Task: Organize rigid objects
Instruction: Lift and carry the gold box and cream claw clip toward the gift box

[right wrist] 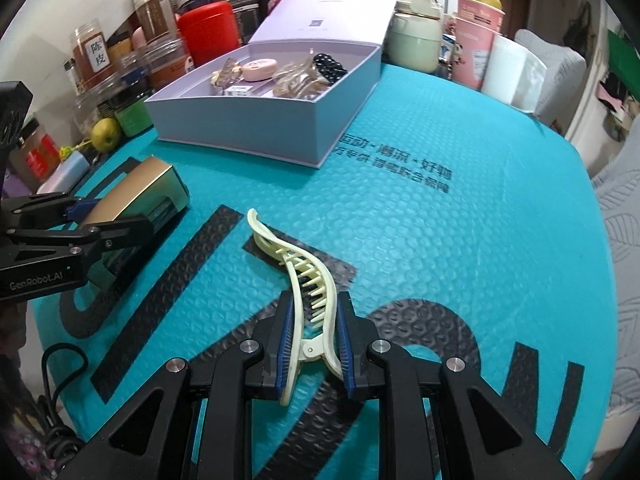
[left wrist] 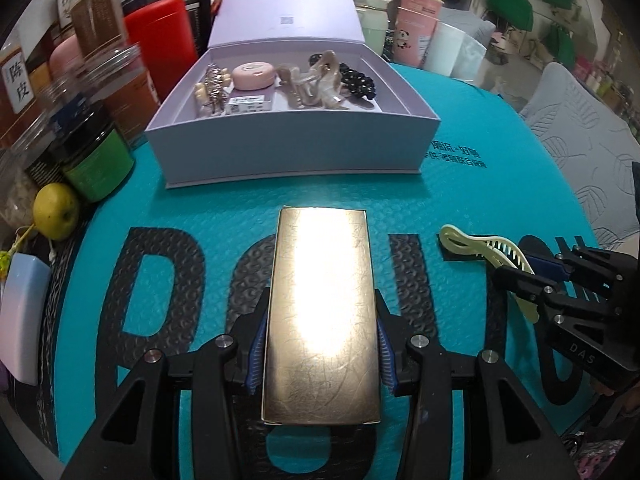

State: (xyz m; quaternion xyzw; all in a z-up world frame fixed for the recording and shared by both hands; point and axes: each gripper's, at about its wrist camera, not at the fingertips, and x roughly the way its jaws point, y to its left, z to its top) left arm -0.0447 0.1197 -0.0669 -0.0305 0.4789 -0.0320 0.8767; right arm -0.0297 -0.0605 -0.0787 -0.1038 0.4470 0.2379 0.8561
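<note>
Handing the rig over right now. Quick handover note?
Left hand-held gripper: shut on the gold box, above the mat.
Right hand-held gripper: shut on the cream hair clip.
Lavender box: open at the back of the mat, already holding hair clips and a pink case.
Left: put the gold box and cream clip in the lavender box.

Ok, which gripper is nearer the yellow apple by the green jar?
Left. The left gripper, shut on the gold box, is on the yellow apple side of the mat. The right gripper, shut on the cream hair clip, sits farther away.
</note>
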